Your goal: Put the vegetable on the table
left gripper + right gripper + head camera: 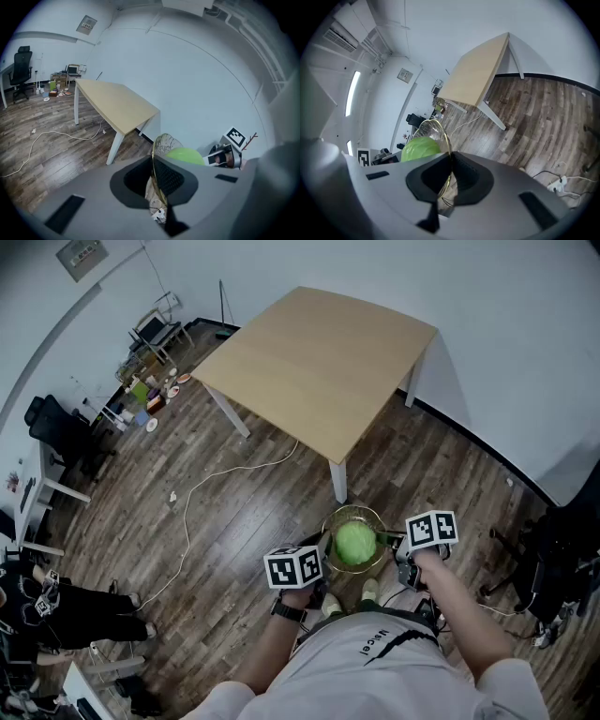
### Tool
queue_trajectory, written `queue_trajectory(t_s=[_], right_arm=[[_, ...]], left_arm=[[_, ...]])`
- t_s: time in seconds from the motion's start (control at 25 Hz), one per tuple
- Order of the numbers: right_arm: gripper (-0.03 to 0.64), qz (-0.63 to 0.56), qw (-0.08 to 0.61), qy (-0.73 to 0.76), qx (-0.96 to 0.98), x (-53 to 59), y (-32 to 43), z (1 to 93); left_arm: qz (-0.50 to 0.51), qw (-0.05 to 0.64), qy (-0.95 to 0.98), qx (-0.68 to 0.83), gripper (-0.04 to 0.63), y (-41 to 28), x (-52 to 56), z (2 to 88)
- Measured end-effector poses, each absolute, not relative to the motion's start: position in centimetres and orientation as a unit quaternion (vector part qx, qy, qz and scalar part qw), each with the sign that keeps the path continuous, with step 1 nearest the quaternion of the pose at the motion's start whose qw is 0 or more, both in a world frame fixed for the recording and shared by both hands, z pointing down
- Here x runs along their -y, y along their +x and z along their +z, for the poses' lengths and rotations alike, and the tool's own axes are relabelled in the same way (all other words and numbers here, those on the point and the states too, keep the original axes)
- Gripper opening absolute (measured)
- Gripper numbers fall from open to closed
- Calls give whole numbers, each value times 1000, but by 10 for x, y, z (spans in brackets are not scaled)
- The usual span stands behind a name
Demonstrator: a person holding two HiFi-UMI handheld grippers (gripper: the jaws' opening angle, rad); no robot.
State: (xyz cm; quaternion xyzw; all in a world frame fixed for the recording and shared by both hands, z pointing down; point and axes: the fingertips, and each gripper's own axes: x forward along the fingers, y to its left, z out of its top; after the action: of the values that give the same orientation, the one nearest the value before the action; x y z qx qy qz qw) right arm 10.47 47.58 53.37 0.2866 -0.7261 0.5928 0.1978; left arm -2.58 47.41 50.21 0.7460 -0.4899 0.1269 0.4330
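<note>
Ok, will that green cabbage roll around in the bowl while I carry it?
Probably slightly: the cabbage is round and loose in the bowl. It fills much of it, which likely limits rolling. The left gripper and right gripper pinch only its thin rim, so tipping seems possible.

Place: plain office or lab workroom
Signs: bare wooden table [323,362], black office chair [52,427], plank floor [244,531], loose cable [187,507], white walls [506,296]

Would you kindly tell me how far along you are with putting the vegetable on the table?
Done: the left gripper and right gripper are shut on the bowl rim, the vegetable inside. In hand: the bowl is held over the floor, short of the table. Left: reach the table and set it down.
</note>
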Motion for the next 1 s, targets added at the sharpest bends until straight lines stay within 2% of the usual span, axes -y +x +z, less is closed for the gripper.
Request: queue_trajectory(t_s=[1.0], right_arm=[[25, 608, 191, 285, 716, -467, 105, 536]], left_arm=[[129, 437, 744, 489, 28, -25, -465, 504]])
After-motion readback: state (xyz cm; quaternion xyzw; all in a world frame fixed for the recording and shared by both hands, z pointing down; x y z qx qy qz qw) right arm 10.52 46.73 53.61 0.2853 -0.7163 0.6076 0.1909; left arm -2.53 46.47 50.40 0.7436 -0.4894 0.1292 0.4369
